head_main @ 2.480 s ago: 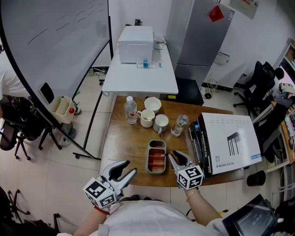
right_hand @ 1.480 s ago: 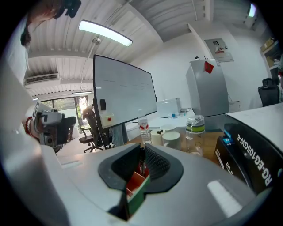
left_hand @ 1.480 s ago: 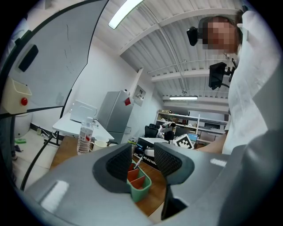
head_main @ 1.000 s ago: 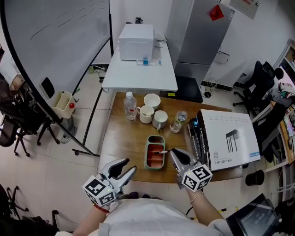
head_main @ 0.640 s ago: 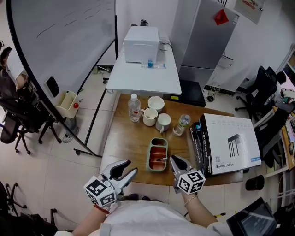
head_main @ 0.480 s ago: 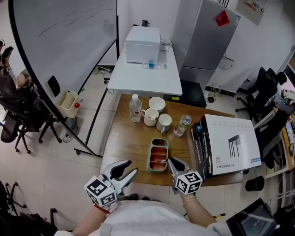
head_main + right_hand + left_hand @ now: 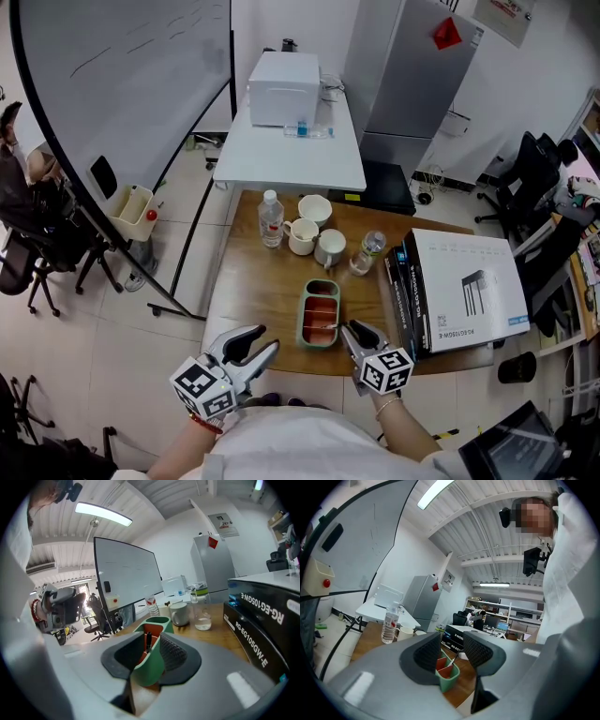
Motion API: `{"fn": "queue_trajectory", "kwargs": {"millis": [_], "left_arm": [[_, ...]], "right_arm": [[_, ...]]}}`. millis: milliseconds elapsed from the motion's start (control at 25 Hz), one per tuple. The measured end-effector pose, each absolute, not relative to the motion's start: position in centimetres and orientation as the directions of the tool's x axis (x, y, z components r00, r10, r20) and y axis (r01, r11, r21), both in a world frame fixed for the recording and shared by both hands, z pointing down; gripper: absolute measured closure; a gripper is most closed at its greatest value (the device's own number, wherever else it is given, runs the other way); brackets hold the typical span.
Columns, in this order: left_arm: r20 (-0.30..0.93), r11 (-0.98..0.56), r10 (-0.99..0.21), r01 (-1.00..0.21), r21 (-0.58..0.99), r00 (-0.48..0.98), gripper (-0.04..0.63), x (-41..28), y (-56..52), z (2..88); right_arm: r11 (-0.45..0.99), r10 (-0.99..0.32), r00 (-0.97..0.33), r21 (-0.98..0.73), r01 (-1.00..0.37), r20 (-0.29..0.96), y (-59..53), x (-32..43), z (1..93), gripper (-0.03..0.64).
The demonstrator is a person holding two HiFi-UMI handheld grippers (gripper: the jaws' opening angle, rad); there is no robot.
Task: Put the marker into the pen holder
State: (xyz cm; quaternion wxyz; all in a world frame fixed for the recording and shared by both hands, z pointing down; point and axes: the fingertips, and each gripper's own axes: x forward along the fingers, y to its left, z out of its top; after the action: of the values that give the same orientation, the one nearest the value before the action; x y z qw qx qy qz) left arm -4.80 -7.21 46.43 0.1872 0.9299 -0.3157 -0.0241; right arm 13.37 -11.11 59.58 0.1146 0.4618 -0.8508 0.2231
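The green pen holder (image 7: 302,323) with red compartments stands near the front edge of the wooden table (image 7: 262,291). A marker (image 7: 326,326) leans inside it. My right gripper (image 7: 352,328) is just right of the holder's near end. In the right gripper view the holder (image 7: 149,665) fills the gap between the jaws and the marker (image 7: 148,642) sticks up out of it. The right gripper (image 7: 151,648) is opening and its pads do not touch the marker. My left gripper (image 7: 265,339) hovers off the table's front edge, open and holding nothing. Past this open left gripper (image 7: 452,646) I see the holder (image 7: 449,673).
Behind the holder stand a water bottle (image 7: 271,218), two mugs (image 7: 300,237), a bowl (image 7: 314,208) and a glass jar (image 7: 367,253). Black and white boxes (image 7: 464,291) fill the table's right side. A white table (image 7: 289,141) and a whiteboard (image 7: 112,84) lie beyond.
My right gripper has drawn back a little toward the table's near edge beside the holder. The left gripper has stayed where it was.
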Motion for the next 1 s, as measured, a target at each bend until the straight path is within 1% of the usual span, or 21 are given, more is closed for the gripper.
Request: {"fn": "queue_trajectory", "kwargs": {"millis": [200,400,520,600,720,880,1000], "left_arm": [[0.079,-0.731,-0.592,-0.575,0.366,0.802,0.451,-4.8,-7.0,46.7],[0.073,-0.736,-0.587,-0.568,0.368,0.807,0.451,-4.6,-6.9,46.4],[0.071,-0.740,-0.584,-0.566,0.362,0.809,0.451,-4.4,-6.8,46.3],[0.073,-0.738,-0.588,-0.572,0.359,0.805,0.451,-4.5,-6.7,46.2],[0.072,-0.731,-0.599,-0.582,0.356,0.797,0.451,-5.1,-6.7,46.2],[0.065,-0.725,-0.610,-0.590,0.355,0.790,0.451,-5.5,-6.7,46.0],[0.070,-0.725,-0.605,-0.586,0.362,0.793,0.451,-5.3,-6.6,46.1]], "right_arm": [[0.466,-0.738,-0.555,-0.306,-0.830,0.383,-10.5,14.0,59.9,0.514],[0.498,-0.715,-0.596,-0.331,-0.801,0.366,-10.8,12.8,59.8,0.465],[0.503,-0.711,-0.591,-0.311,-0.806,0.381,-11.6,12.5,59.8,0.466],[0.501,-0.719,-0.581,-0.296,-0.813,0.381,-12.1,12.5,59.5,0.482],[0.502,-0.729,-0.573,-0.277,-0.819,0.374,-12.3,12.5,59.1,0.595],[0.502,-0.738,-0.568,-0.265,-0.823,0.364,-12.4,12.5,58.5,0.597],[0.509,-0.751,-0.573,-0.264,-0.819,0.329,-12.7,12.1,56.8,0.598]]}}
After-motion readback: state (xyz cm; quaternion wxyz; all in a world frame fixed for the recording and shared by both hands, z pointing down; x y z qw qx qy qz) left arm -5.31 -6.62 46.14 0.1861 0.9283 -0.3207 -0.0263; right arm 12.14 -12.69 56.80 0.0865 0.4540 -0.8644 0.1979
